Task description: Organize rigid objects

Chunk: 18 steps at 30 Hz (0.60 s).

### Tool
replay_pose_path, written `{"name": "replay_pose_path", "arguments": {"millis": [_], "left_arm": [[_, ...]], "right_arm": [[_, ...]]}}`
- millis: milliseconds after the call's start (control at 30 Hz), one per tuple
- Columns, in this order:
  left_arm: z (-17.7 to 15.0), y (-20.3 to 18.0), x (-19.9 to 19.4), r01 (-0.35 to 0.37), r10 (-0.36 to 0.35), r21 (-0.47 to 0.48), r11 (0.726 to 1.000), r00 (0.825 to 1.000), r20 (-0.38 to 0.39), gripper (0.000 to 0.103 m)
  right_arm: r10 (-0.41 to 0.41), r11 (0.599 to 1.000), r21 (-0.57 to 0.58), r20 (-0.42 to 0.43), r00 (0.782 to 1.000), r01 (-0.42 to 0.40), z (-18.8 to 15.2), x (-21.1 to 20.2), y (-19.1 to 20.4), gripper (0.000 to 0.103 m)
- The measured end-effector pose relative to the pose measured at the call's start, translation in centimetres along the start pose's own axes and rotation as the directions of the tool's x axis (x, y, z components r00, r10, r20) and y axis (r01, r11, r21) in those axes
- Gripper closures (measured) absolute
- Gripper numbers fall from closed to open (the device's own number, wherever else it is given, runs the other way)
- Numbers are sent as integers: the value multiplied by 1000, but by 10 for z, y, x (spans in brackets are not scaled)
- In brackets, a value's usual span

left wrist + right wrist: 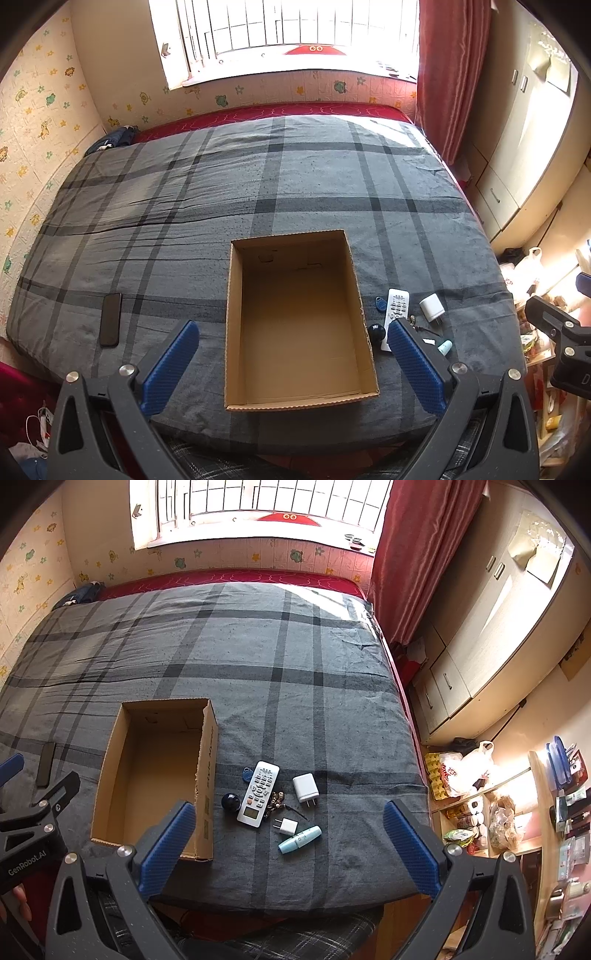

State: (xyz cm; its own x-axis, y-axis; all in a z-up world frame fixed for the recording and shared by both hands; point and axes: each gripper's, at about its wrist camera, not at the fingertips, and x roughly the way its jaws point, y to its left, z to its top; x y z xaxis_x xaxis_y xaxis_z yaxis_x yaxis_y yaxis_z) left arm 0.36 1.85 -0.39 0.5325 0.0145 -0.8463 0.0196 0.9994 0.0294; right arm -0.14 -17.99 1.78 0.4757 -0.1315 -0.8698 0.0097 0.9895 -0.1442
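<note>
Both claws over near edge of bed w/ grey plaid cover (295, 657), nothing held. Left claw (293, 363) spread wide, blue ribbed pads apart, hovering above open brown cardboard box (236, 332). Right claw (290, 843) likewise spread wide, hanging over cluster of small items just right of box (208, 775).

Box lying open-top on cover, inside bare in both views.

Cluster on cover, right of box:
- white remote control w/ grey buttons (258, 794), long axis tilted, display end toward near edge; also seen in left view (396, 302), lower end hidden behind right pad.
- blue key fob (247, 774) just beside remote's far end, box side.
- dark round ball-like object (231, 801) between box wall and remote.
- large white plug adapter (305, 787), prongs toward near edge, right of remote.
- small white plug adapter (285, 827) nearer edge.
- light-blue-and-white small tube (299, 839) lying on its side, just beside small adapter.
- tangle of small brownish beads/chain w/ thin dark cord (277, 801) touching remote's right side; detail too fine to tell.

Black slim phone-like slab (110, 319) lying flat on cover, well apart, left of box.

Beyond bed: barred window (288, 33), red curtain (450, 66), cream wardrobe (491, 627).
</note>
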Motion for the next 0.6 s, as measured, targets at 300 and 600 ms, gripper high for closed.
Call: {"name": "replay_pose_path", "arguments": {"millis": [300,600], "left_arm": [[1,7,4,-2,1,-9,1000,1000,-3,0],[2,9,8,5,-5,-7,1000,1000,-4,0]], "right_arm": [[1,1000,2,-3,1000,-1,0,2,1,0],[-3,1000,7,-24,1000,4,4,13,2,0]]}}
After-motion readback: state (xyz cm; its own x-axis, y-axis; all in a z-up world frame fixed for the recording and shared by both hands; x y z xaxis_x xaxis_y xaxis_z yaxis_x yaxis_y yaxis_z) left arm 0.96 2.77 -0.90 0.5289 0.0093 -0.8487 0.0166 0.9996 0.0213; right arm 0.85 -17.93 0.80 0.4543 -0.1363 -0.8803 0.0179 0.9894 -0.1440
